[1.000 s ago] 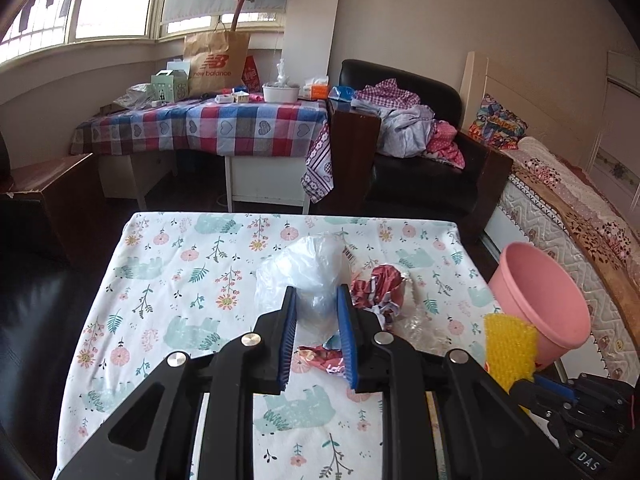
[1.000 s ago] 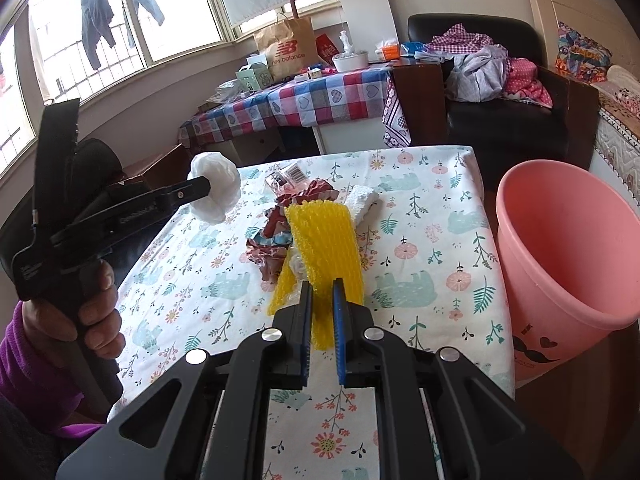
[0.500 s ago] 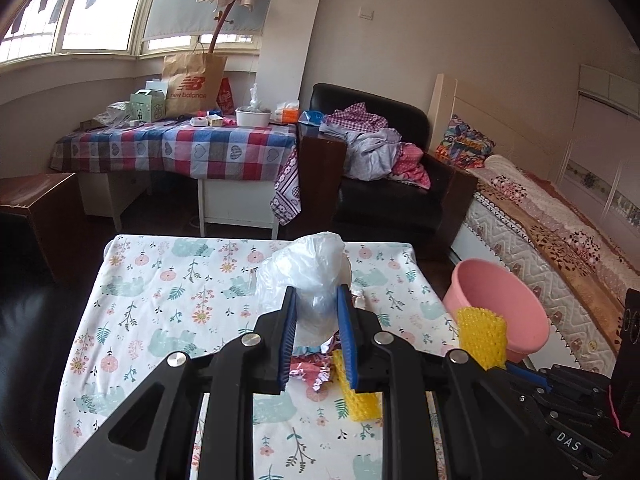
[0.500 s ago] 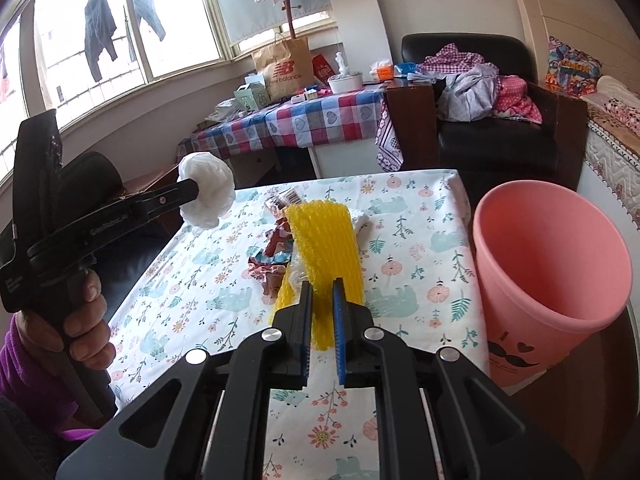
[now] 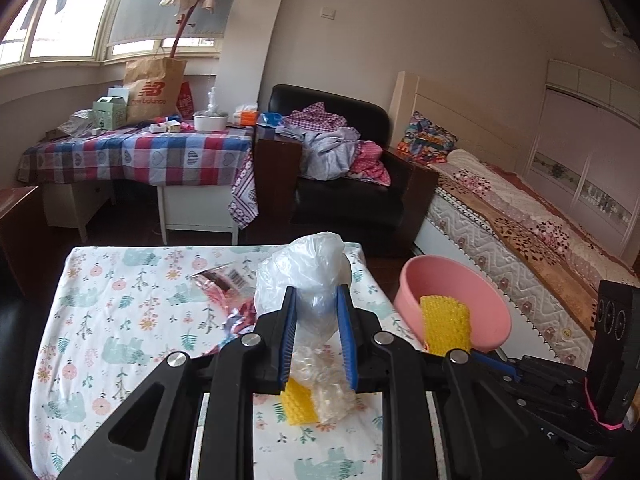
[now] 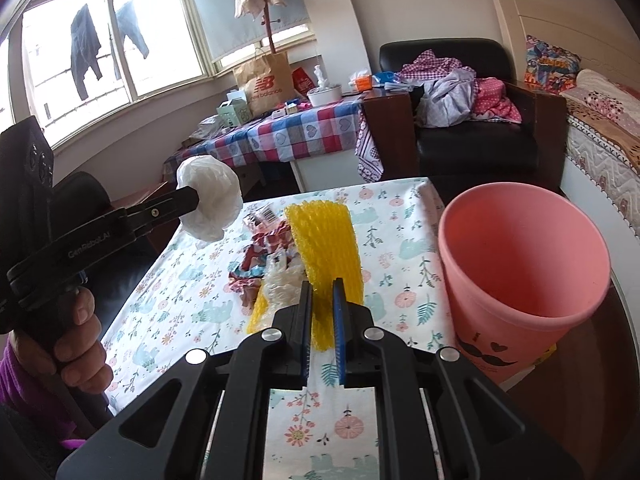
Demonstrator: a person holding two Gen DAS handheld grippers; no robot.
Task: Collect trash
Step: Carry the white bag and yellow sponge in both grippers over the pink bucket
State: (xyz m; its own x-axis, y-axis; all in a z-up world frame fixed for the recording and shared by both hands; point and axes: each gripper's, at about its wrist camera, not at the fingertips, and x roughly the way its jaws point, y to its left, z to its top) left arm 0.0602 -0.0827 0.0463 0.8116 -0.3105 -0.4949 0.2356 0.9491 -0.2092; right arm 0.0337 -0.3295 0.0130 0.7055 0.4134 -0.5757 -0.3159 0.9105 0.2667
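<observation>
Compared with a second ago, both hand-held grippers are seen raised higher above the counter (image 5: 100, 320), and more of the far room is brought into the left wrist view; each load is unchanged. A crumpled, translucent white plastic bag (image 5: 308, 276) is clamped between the blue ribbed pads of the left hand-held gripper (image 5: 316, 316), bulging above the fingertips. A strip of yellow foam netting (image 6: 326, 252), soft and honeycombed, is pinched in the nearly closed right hand-held gripper (image 6: 322, 300) and stands up past its tips. The netting is held just beside the rim of the smooth, round pink bin (image 6: 520, 256), which stands off the counter's right edge. Left on the floral cloth below are a second yellow piece (image 5: 298, 404), a clear crinkled wrapper (image 5: 324, 380) touching it, and red patterned wrappers (image 6: 260, 264). A hand (image 6: 80, 344) in a purple sleeve is seen around the left handle.
</observation>
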